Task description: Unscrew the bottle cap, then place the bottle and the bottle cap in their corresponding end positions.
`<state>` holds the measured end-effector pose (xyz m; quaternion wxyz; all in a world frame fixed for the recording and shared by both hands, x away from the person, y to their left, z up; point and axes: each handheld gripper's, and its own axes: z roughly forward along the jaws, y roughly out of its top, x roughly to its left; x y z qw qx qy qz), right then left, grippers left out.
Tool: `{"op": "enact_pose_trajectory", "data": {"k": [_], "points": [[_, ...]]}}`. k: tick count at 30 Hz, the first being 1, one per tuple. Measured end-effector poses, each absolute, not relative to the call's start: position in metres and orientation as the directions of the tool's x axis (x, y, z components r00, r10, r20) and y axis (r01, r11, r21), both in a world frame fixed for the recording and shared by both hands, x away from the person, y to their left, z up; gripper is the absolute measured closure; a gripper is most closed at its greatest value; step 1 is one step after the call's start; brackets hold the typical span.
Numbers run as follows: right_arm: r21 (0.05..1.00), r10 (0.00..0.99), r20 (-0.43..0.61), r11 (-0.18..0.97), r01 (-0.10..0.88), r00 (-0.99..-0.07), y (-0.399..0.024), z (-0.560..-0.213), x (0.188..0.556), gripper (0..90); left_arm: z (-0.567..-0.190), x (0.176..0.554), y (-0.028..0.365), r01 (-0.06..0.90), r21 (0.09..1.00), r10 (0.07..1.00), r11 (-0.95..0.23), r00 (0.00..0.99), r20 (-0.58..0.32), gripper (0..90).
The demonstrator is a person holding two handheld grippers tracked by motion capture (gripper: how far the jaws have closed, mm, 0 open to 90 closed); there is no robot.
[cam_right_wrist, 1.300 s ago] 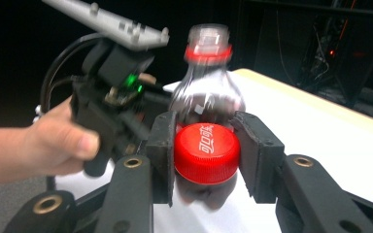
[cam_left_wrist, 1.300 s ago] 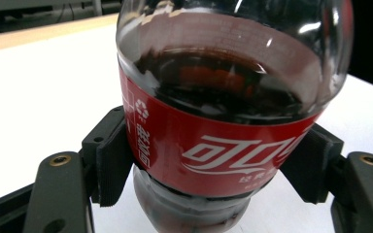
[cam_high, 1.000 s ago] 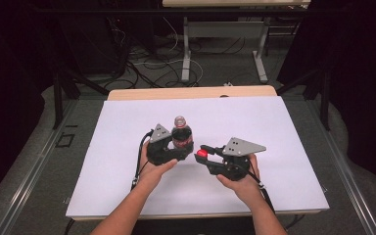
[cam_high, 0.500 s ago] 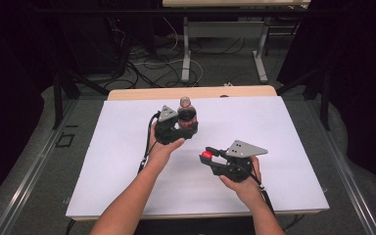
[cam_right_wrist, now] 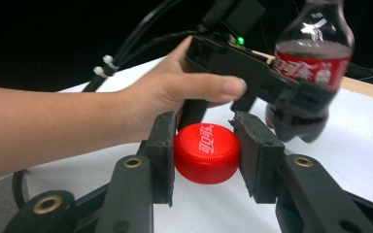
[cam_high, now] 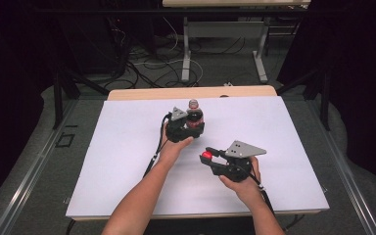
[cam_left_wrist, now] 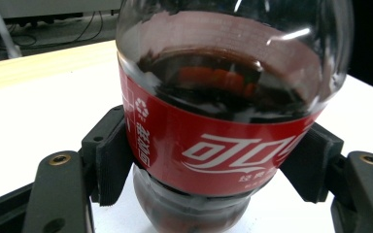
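High view: left hand-held gripper (cam_high: 190,128) clamped around a cola bottle (cam_high: 194,116), upright, capless, over the far middle of the white worktop (cam_high: 117,156). Left gripper view: both pads pressed against the bottle's red label (cam_left_wrist: 213,145), dark drink partway up inside. Right hand-held gripper (cam_high: 211,157) sits nearer the person, apart from the bottle, jaws closed on a red bottle cap (cam_right_wrist: 207,152), held off the surface. Left hand (cam_right_wrist: 175,97) wraps its gripper's body.

Glossy clear plastic bottle (cam_left_wrist: 223,97), smooth red plastic cap (cam_right_wrist: 206,153), matt white table (cam_high: 127,147) with wooden edge.
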<state>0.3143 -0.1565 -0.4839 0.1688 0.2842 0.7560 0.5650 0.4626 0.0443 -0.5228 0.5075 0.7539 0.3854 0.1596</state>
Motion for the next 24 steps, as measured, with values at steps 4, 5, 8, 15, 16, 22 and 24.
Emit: {"op": "enact_pose_trajectory", "data": {"k": [4,5,8,15,16,22,24], "points": [[0.948,0.618,0.053,0.216,0.235,-0.784,-0.155,-0.487,0.315,61.1,-0.532,0.468,0.043,0.434,0.882,0.753,-0.186,0.639,-0.156,29.3],[0.946,0.618,0.062,0.214,0.244,-0.783,-0.154,-0.487,0.315,61.1,-0.535,0.468,0.042,0.444,0.879,0.754,-0.172,0.634,-0.173,29.4],[0.946,0.62,0.067,0.21,0.247,-0.782,-0.154,-0.488,0.315,61.2,-0.54,0.47,0.041,0.449,0.874,0.753,-0.186,0.637,-0.167,29.3],[0.951,0.622,0.06,0.202,0.234,-0.781,-0.158,-0.488,0.317,61.1,-0.55,0.468,0.036,0.444,0.867,0.751,-0.224,0.646,-0.137,29.4],[0.95,0.627,0.074,0.192,0.247,-0.776,-0.158,-0.488,0.316,61.1,-0.55,0.468,0.036,0.446,0.867,0.751,-0.223,0.645,-0.139,29.3],[0.95,0.62,0.071,0.198,0.243,-0.781,-0.158,-0.491,0.316,61.1,-0.55,0.465,0.037,0.439,0.866,0.746,-0.238,0.654,-0.126,29.0],[0.947,0.624,0.073,0.201,0.249,-0.778,-0.158,-0.491,0.316,61.1,-0.551,0.464,0.038,0.436,0.868,0.747,-0.239,0.653,-0.122,29.0]]}}
